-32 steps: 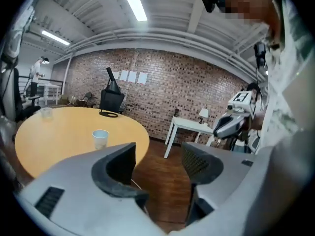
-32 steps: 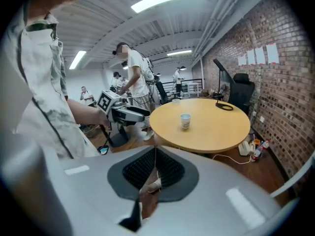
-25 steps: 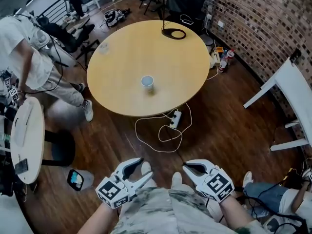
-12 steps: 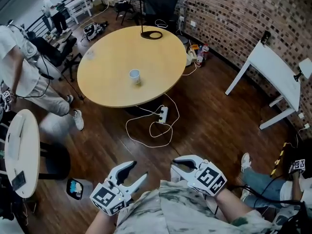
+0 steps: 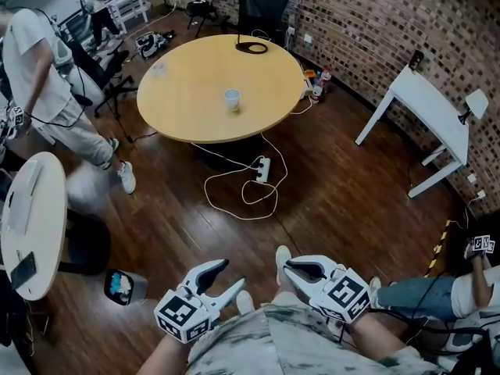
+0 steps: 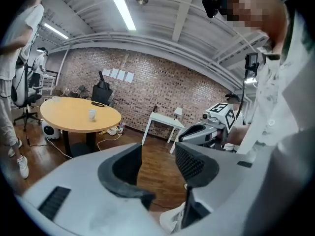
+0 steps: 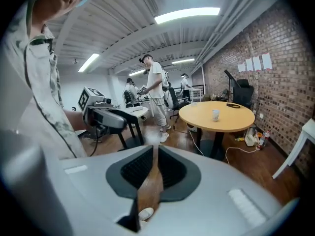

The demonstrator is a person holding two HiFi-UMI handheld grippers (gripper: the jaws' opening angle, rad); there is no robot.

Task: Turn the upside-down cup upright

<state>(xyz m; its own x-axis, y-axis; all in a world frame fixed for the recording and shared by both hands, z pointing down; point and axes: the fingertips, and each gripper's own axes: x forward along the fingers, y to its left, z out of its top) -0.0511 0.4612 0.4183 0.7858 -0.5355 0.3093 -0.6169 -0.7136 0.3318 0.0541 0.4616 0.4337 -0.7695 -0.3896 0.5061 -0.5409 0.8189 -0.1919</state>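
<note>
A small white cup (image 5: pixel 232 99) stands near the middle of the round wooden table (image 5: pixel 195 92), far from me; it is too small to tell which way up it is. It also shows as the cup (image 6: pixel 92 114) and the cup (image 7: pixel 215 114). Both grippers hang close to my body over the wooden floor, well short of the table. My left gripper (image 5: pixel 231 273) has a clear gap between its jaws, which are closing on nothing; the left gripper (image 6: pixel 156 156) shows only floor in that gap. My right gripper (image 5: pixel 289 266) is shut and empty, with only a thin slit in the right gripper (image 7: pixel 153 154).
A power strip (image 5: pixel 262 168) and looped cables lie on the floor between me and the table. A person in white (image 5: pixel 47 76) stands at the left by a small round table (image 5: pixel 31 217). A white desk (image 5: pixel 426 108) stands at the right; someone's legs (image 5: pixel 422 295) are beside me.
The round table and cup now lie farther off and higher in the head view. Both grippers stay low by my body, carried along with me; neither holds anything.
</note>
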